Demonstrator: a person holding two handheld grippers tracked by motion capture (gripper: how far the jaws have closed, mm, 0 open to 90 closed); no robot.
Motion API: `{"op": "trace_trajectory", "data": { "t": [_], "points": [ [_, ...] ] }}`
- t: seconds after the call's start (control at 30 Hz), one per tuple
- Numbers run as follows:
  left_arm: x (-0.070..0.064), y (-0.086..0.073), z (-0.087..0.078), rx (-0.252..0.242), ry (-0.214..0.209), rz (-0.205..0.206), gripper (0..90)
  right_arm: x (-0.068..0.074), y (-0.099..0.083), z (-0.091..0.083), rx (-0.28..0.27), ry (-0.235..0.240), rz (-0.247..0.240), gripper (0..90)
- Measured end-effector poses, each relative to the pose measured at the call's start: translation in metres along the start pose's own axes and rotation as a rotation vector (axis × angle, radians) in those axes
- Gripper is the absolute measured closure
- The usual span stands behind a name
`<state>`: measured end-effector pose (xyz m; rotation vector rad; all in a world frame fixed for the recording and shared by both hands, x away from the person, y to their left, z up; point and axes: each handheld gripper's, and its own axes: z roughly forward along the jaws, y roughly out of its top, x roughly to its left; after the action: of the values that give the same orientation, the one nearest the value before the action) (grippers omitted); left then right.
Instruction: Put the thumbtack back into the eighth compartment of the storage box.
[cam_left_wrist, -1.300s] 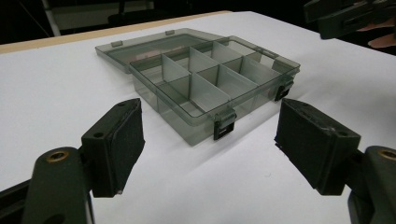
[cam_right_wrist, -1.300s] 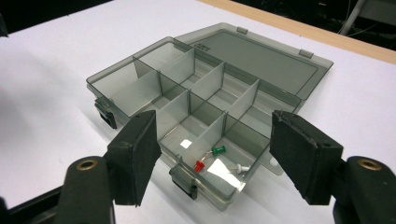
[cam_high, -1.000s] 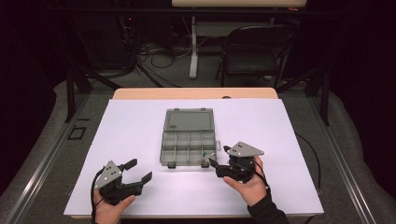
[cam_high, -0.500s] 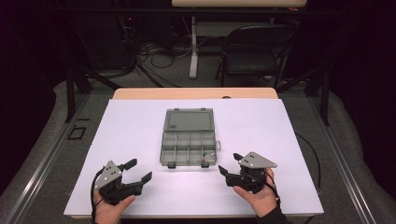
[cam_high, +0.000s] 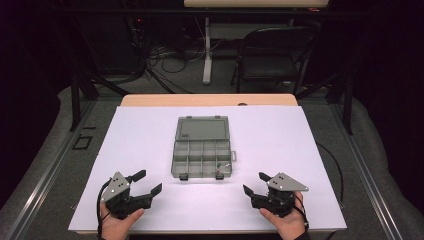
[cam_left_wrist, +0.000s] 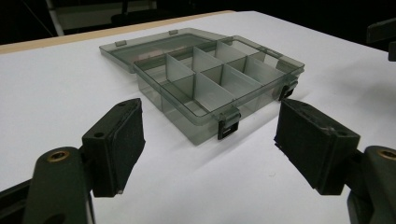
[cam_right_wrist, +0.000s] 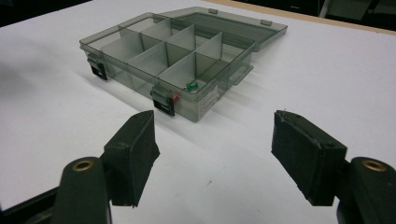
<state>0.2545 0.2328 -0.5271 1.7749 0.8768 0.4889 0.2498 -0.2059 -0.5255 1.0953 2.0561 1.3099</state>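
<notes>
High view: your left gripper (cam_high: 148, 183) and right gripper (cam_high: 253, 183) gape wide, empty, near the open box (cam_high: 202, 147); careless reaching could shove it.

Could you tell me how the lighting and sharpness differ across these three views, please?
High view: the white table is brightly lit, the surroundings dark. Left gripper view: the organizer box is sharp, its near pads soft. Right gripper view: the box casts soft shadows.

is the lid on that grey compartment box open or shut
Open. The lid lies flat on the table behind the box, leaving its compartments uncovered.
</notes>
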Motion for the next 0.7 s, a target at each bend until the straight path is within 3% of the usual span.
{"op": "trace_trajectory", "data": {
  "t": [0.27, 0.7],
  "points": [
    [0.0, 0.0, 0.001, 0.0, 0.001, -0.003, 23.3, -0.004, -0.009, -0.009, -0.035, -0.025, 0.008, 29.8],
    [0.002, -0.001, 0.004, 0.011, 0.0, -0.005, 23.3, -0.017, -0.021, -0.006, -0.006, -0.052, 0.031, 30.2]
  ]
}}
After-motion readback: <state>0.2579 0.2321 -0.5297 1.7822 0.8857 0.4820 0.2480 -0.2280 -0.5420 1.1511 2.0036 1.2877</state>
